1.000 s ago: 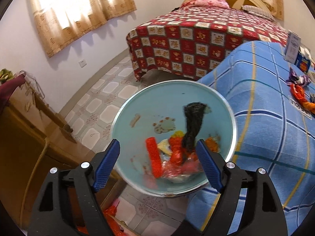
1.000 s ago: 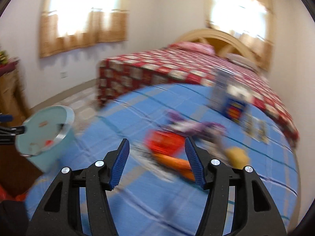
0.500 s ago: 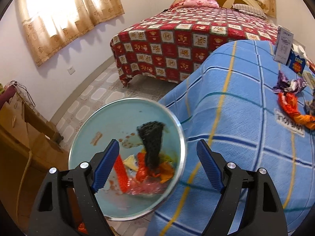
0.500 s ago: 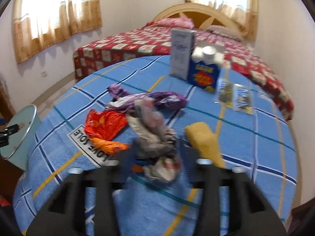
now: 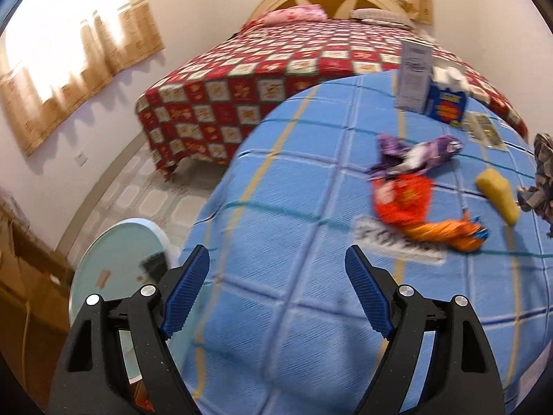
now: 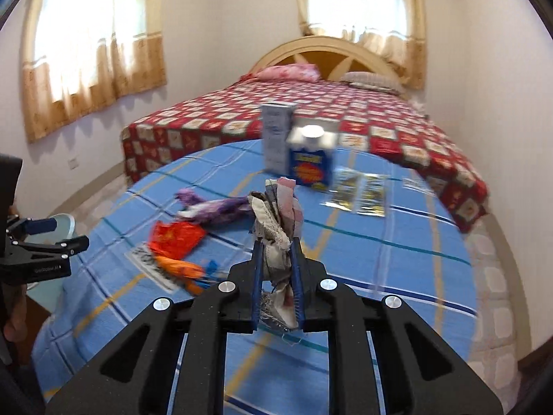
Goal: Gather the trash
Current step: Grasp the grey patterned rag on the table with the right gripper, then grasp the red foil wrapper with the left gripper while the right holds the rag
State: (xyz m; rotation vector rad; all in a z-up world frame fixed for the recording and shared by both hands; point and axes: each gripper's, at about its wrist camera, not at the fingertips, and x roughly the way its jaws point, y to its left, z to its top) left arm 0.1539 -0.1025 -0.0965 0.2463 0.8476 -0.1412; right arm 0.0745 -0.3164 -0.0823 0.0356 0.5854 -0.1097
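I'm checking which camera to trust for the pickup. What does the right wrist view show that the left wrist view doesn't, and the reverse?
Only the right wrist view shows the right gripper shut on the crumpled cloth scrap, plus the left gripper from the side.

Only the left wrist view shows the yellow piece and inside the bin, with the left gripper's jaws wide and empty.

Both show the blue bedspread, orange wrapper, purple wrapper and blue carton.

Daylight is glowing through two curtained windows [image 6: 93, 45] in pale walls [image 6: 214, 27]. A bed [image 6: 311, 117] is wearing a red checked cover beneath an arched cream headboard [image 6: 331, 55], with a pink pillow [image 6: 290, 72]. Patterned tiles [image 5: 138, 200] are covering the floor; wooden furniture [image 5: 20, 276] is standing at left.
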